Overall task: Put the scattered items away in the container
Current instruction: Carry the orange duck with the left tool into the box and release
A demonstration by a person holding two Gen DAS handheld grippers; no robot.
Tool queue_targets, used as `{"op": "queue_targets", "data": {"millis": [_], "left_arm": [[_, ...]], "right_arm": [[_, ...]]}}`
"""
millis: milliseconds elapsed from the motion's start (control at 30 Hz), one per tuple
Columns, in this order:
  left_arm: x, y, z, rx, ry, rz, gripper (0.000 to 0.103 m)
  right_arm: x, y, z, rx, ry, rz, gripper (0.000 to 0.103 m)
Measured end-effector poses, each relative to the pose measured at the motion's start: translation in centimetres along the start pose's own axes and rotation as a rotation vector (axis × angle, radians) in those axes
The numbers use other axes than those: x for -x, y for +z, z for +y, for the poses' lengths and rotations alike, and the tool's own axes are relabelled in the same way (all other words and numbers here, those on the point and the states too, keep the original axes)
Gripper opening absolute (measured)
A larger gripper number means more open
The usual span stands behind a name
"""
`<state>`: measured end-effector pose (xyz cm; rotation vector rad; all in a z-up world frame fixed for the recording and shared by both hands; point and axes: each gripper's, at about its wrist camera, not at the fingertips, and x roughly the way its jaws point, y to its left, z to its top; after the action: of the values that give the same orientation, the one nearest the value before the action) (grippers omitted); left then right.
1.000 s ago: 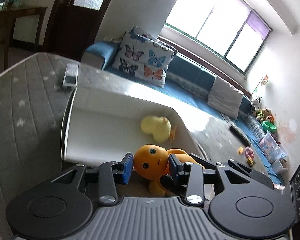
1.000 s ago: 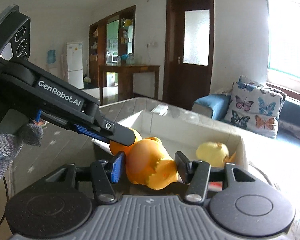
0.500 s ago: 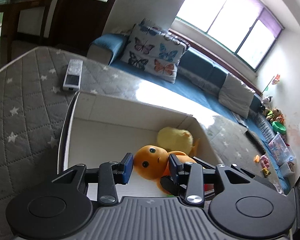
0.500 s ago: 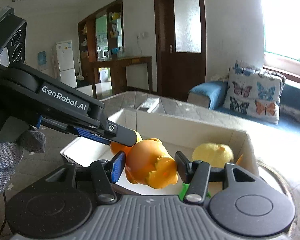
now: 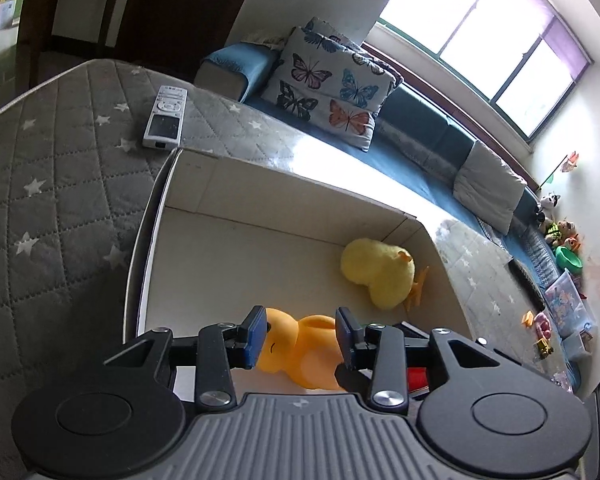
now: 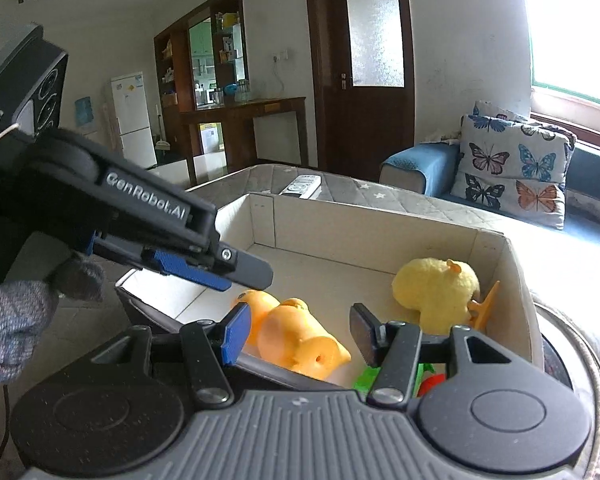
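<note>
An orange rubber toy (image 5: 300, 350) lies on the floor of the white cardboard box (image 5: 260, 196), also in the right wrist view (image 6: 300, 340). My left gripper (image 5: 302, 334) is open above it, jaws apart on either side, not touching. My right gripper (image 6: 296, 334) is open too, with a clear gap to the toy. A yellow plush chick (image 5: 378, 276) lies in the box's right end, also in the right wrist view (image 6: 436, 292). The left gripper shows in the right wrist view (image 6: 204, 256), above the box.
A white remote control (image 5: 165, 116) lies on the grey star-quilted mattress (image 5: 52, 200) behind the box. Green and red items (image 6: 396, 380) lie in the box's near corner. A sofa with a butterfly cushion (image 5: 328, 92) stands behind. Toys litter the floor at far right (image 5: 540, 332).
Both grippers have opened and let go of the orange toy, which dropped onto the box floor. Both views have tilted down over the box.
</note>
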<state>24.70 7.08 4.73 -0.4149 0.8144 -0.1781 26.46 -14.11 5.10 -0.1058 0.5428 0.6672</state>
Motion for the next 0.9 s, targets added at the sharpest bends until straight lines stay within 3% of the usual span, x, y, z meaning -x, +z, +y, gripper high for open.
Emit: {"op": "queue_targets", "data": {"millis": [367, 433, 700, 900], "left_arm": [[1.9, -1.1, -1.9, -0.026, -0.015, -0.016, 0.04], [2.2, -1.5, -2.4, -0.041, -0.014, -0.016, 0.04], [3.1, -3.2, -4.0, -0.074, -0.019, -0.007, 0.04], [3.5, -4.7, -5.0, -0.095, -0.036, 0.005, 0.04]], "right_arm": [[3.3, -0.1, 1.0, 0.028, -0.018, -0.035, 0.065], [4.0, -0.3, 1.1, 0.031, -0.02, -0.041, 0.074], [6.6, -1.9, 1.5, 0.054, -0.034, -0.039, 0.084], [8.0, -3.4, 1.3, 0.046, -0.051, -0.021, 0.085]]}}
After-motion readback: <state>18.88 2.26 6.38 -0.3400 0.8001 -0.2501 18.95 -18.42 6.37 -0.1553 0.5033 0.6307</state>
